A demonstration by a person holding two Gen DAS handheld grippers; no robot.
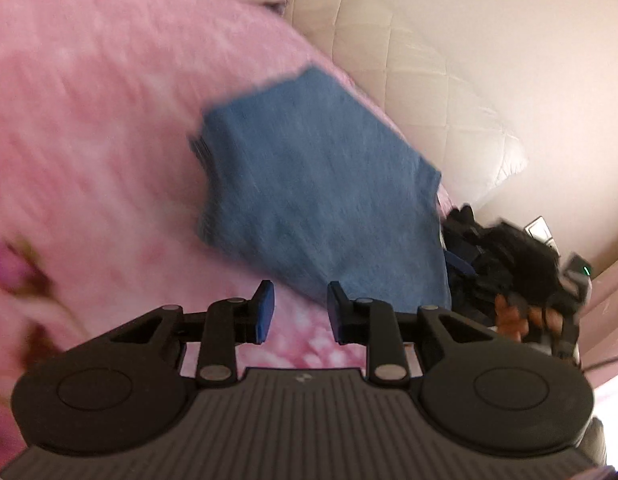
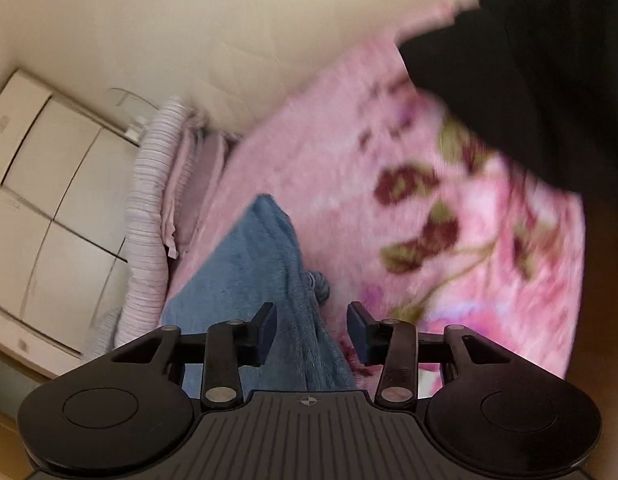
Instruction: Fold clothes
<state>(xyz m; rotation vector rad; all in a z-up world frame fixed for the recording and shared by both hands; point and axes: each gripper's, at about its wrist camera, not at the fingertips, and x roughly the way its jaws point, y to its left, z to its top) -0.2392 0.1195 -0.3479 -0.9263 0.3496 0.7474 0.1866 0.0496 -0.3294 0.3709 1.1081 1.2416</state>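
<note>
A folded blue cloth (image 1: 321,184) lies on a pink flowered blanket (image 1: 89,120). My left gripper (image 1: 300,308) hovers just short of the cloth's near corner, open, with only blanket showing between its blue pads. In the right wrist view the same blue cloth (image 2: 245,272) runs as a ridged fold under and between the fingers of my right gripper (image 2: 312,328). Those jaws stand apart and the pads do not press on the cloth. Both views are blurred.
A cream quilted surface (image 1: 429,60) rises behind the blanket. A hand (image 1: 509,316) holds a dark blurred device at the right. A black garment (image 2: 529,60) lies on the blanket (image 2: 329,140) at upper right. A striped pillow (image 2: 149,208) and white cabinets (image 2: 49,180) stand at left.
</note>
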